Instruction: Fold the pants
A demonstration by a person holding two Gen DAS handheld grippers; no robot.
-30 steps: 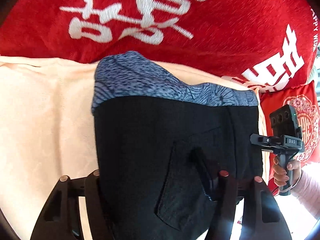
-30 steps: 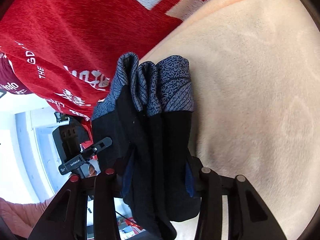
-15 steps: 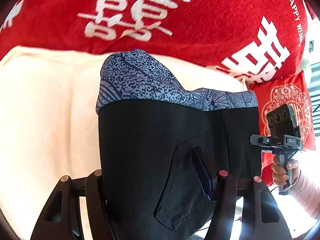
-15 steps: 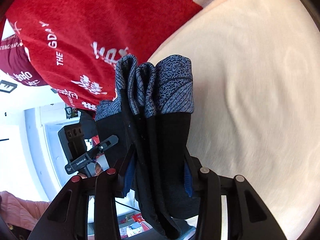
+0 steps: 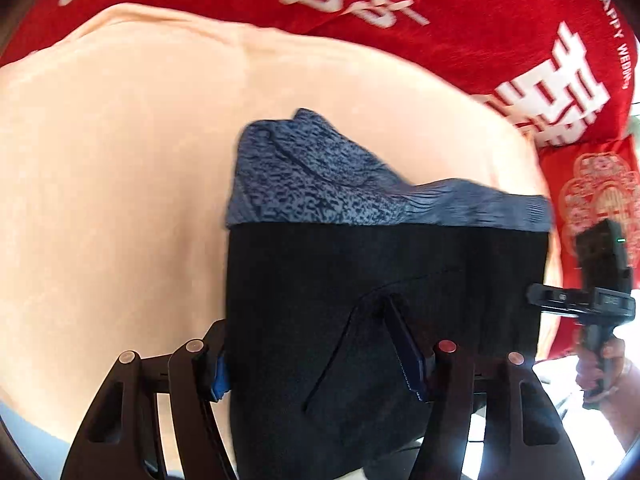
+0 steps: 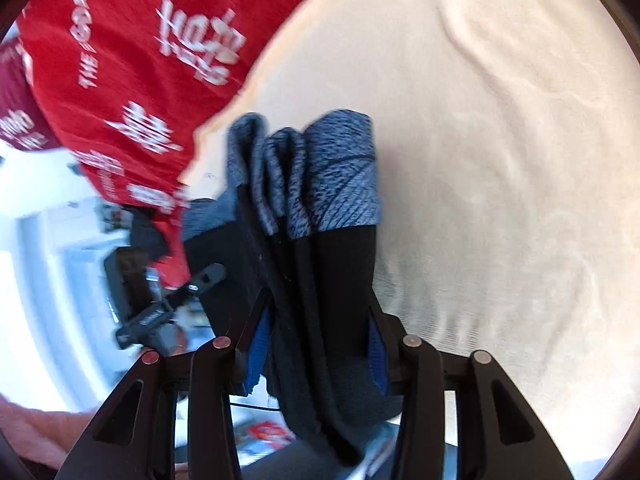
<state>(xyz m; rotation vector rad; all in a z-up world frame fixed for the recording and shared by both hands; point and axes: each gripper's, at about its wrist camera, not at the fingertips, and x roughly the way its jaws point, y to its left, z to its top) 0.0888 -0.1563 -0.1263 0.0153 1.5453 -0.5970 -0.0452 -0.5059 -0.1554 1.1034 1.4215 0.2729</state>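
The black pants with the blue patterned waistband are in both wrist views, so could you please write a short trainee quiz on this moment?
1. True or false: the left gripper is shut on the black pants with the blue patterned waistband.
2. Multiple choice: in the right wrist view, the right gripper holds A) a single flat layer, B) several bunched layers of the pants, C) nothing.
3. Fill in: the surface below the pants is a ____ coloured cream blanket, bordered by a red blanket with white characters.

Key: 1 true; 2 B; 3 cream.
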